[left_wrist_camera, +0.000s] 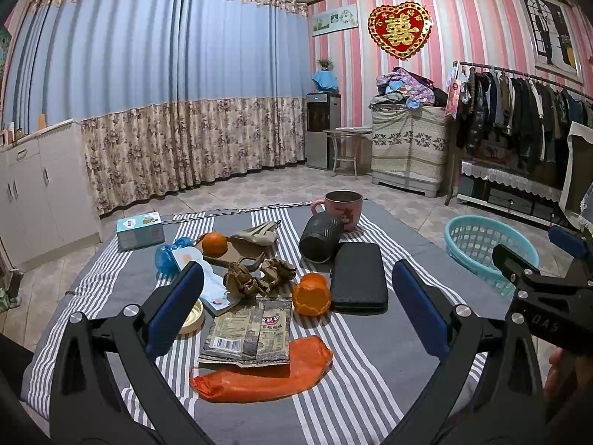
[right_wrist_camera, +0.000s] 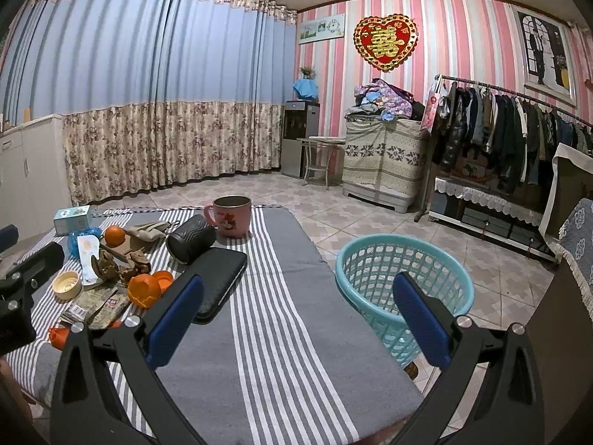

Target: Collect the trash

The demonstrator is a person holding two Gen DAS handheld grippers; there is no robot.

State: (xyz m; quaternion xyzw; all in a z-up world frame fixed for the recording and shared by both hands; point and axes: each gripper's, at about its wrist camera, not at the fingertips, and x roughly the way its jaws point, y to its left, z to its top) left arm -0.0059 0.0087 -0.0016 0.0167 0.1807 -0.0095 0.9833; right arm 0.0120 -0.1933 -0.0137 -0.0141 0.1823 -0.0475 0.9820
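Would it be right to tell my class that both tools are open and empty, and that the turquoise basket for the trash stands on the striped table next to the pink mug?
Not quite. The turquoise basket stands on the tiled floor beside the striped table, not on it; the right wrist view shows this. The rest holds: the left tool and the right tool are open and empty, and the pink mug is on the table.

Orange bag (left_wrist_camera: 259, 374), snack wrapper (left_wrist_camera: 246, 333), crumpled paper (left_wrist_camera: 259, 276) (brown) clustered on striped cloth (left_wrist_camera: 352, 371)

Blue curtains (left_wrist_camera: 148, 74) meet pink striped wallpaper (left_wrist_camera: 463, 29), a clothes rack (left_wrist_camera: 519, 111) standing on tiled floor (right_wrist_camera: 352, 215).
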